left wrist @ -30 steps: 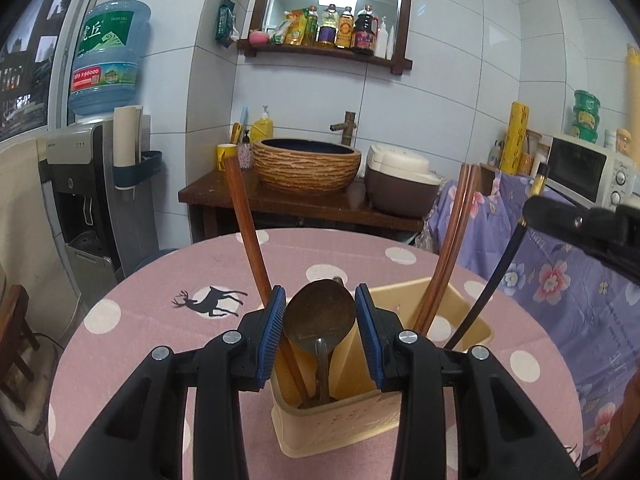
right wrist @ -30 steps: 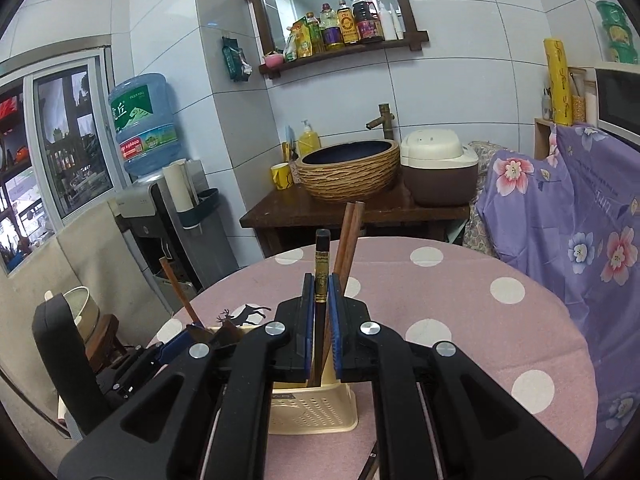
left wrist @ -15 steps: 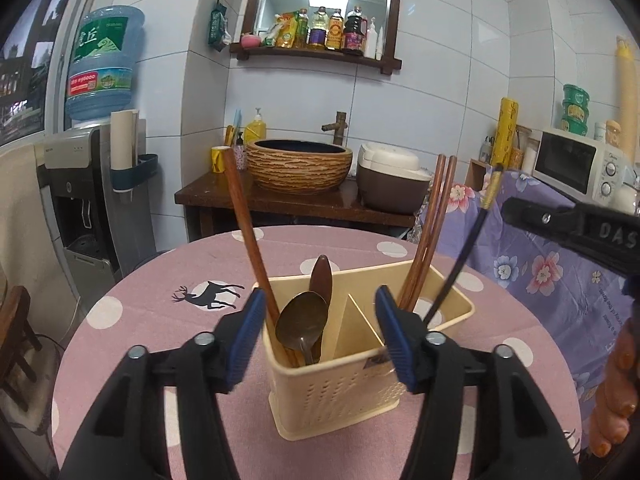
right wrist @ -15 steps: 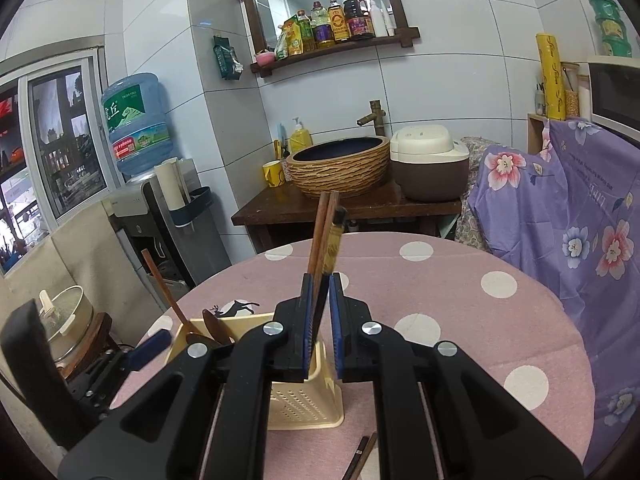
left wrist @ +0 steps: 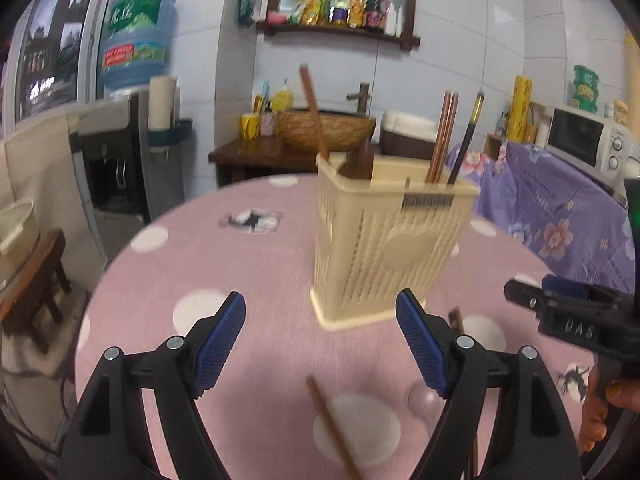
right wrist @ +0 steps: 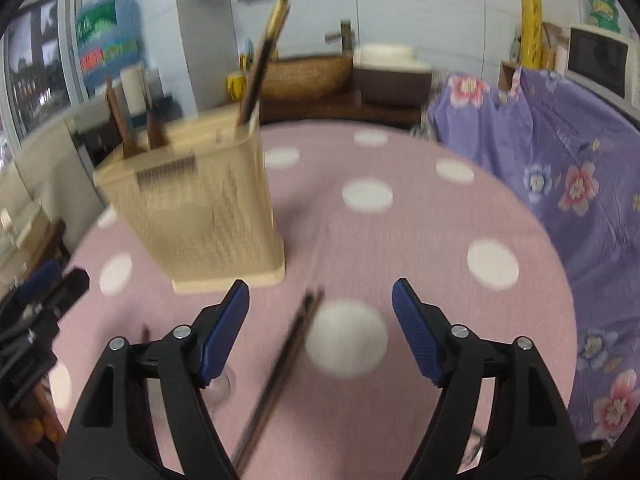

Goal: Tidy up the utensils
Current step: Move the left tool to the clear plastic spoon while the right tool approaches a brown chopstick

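Nearest in the left wrist view, the left gripper (left wrist: 320, 344) hangs over the pink polka-dot tablecloth (left wrist: 208, 264) with its blue-padded jaws spread wide and nothing between them; just below them a single brown chopstick (left wrist: 334, 428) lies slanted across a white dot, and a clear rounded thing, perhaps a spoon, sits blurred by the right jaw. The right wrist view shows what that one hides: the right gripper (right wrist: 320, 320), jaws likewise wide apart and empty, above a dark pair of chopsticks (right wrist: 280, 368) lying together on the cloth. Only the left view shows the right gripper from the side, at the frame's right edge with the person's fingers (left wrist: 596, 416) under it. Farther off stands the cream utensil holder (left wrist: 380, 248), upright on the table. In it, on the left, a long brown handle and a dark spoon bowl; on the right, two reddish chopsticks (left wrist: 442, 136) and a black gold-tipped chopstick (left wrist: 466, 136). Beyond are a woven basin (left wrist: 326, 130) and a microwave (left wrist: 584, 142).
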Tool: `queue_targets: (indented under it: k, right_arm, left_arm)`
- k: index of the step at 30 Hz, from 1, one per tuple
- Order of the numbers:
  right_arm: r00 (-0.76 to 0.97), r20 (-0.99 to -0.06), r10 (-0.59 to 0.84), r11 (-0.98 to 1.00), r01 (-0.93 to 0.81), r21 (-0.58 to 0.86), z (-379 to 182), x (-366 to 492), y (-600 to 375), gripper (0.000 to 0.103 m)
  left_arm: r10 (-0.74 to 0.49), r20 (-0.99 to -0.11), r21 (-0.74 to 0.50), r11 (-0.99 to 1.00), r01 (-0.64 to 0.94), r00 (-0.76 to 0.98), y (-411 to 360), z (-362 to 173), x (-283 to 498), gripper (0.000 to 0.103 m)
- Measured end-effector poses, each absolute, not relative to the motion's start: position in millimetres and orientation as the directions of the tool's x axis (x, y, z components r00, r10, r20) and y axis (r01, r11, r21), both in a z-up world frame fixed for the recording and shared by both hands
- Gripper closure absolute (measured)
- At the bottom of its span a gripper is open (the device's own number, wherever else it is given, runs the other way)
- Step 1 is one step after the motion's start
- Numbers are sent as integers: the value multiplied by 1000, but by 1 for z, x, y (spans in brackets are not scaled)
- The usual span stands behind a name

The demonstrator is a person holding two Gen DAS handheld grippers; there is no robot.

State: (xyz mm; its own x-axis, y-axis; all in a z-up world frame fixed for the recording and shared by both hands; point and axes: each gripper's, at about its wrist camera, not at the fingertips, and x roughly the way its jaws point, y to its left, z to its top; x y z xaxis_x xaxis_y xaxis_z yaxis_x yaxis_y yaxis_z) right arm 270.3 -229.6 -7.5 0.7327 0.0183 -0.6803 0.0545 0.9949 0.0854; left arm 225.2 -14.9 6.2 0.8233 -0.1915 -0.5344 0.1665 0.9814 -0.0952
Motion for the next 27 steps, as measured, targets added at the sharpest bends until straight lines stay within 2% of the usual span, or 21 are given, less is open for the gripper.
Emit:
queue_targets:
  k: [4,11,27]
  right_arm:
    - [660,-751,-11,998,54,33,-45,253,-218,27]
    - [602,-798,-14,999,50,20,-71,234,-208,27]
    - [544,-837,-50,997,80,-7,-77,226,-225,25]
  left_arm:
    - [-187,-592,-110,982,151,784,-13,-17,215,26]
    - [-180,-615,-118,984,136,768,-8,-29,203,26]
    - [-208,-642,-124,978,168,738,-19,-37,193,26]
